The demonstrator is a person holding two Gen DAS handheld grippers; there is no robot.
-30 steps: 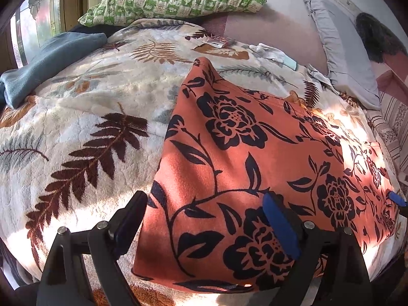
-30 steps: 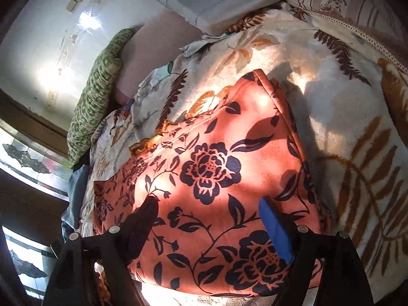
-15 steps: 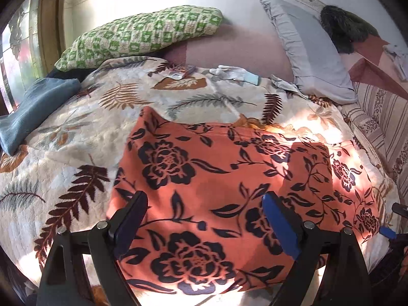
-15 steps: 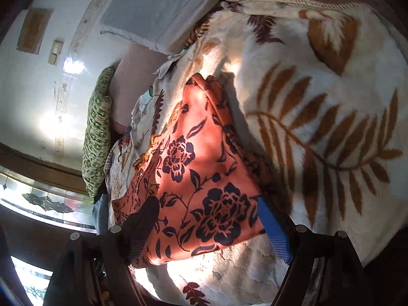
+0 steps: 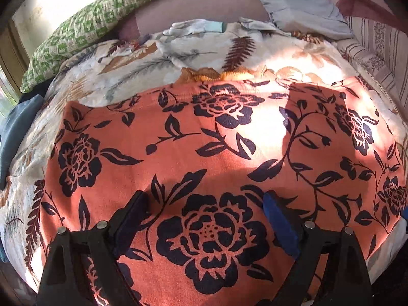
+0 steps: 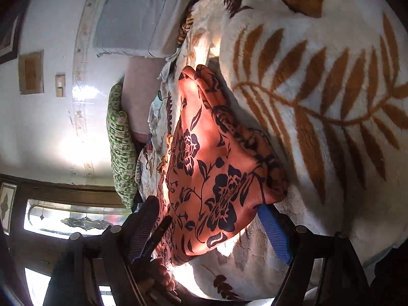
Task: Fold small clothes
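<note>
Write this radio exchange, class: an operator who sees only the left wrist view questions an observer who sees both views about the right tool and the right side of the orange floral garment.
Operator: Is the right tool gripping the orange floral garment?
Observer: No. It is open, with the garment's near corner lying between its fingers, unclamped.
Operator: How does the garment's side edge look from there?
Observer: Several layers lie stacked along that edge, dark in shadow, on the fern-print blanket.
</note>
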